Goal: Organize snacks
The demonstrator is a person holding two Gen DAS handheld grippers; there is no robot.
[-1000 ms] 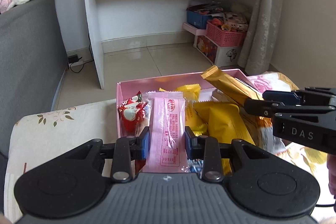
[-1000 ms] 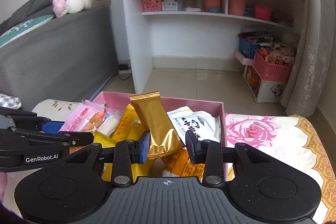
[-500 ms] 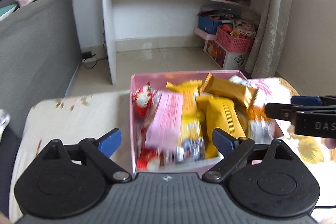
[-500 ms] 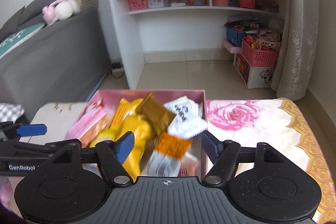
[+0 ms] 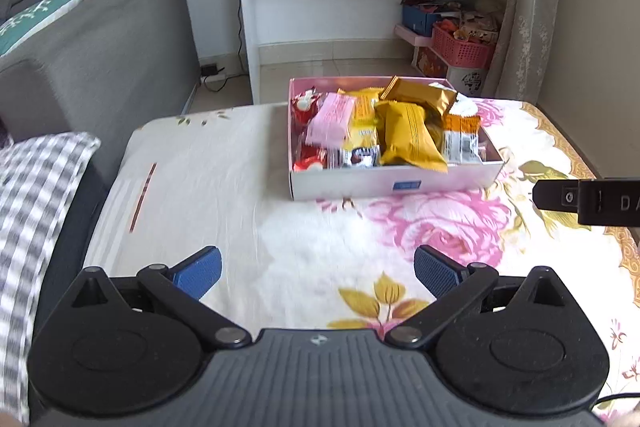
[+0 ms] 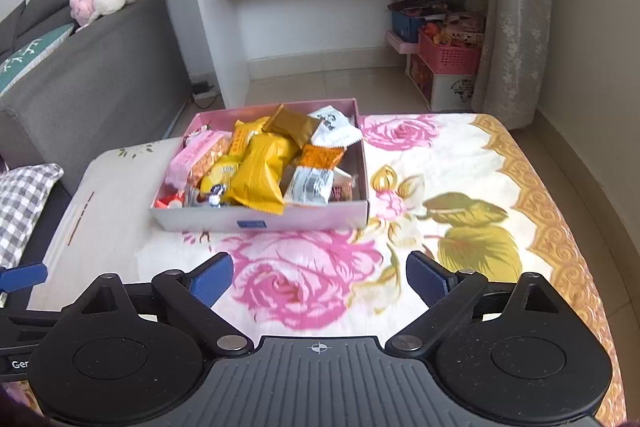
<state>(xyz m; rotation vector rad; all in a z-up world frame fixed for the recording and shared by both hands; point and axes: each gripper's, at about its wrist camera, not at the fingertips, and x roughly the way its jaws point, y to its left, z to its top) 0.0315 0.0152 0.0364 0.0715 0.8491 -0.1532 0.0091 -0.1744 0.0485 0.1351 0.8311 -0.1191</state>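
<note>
We have the left gripper (image 5: 317,271) and right gripper (image 6: 319,277) both spread wide, empty, near the pink cardboard snack box (image 6: 280,219) (packets piled inside).

- Soft, even daylight thru room; no hard shadows.
- Brightest by the sheer curtain (image 6: 508,15) at right, so light prob. comes from there.
- Mild sheen on foil snack packs (image 5: 416,95) and floor tiles (image 6: 344,83).
- Motion smear on checked pillow (image 5: 28,195) and floral bedspread (image 5: 320,239) near edge.
- Heavy fisheye bend; corners vignette to black.
</note>
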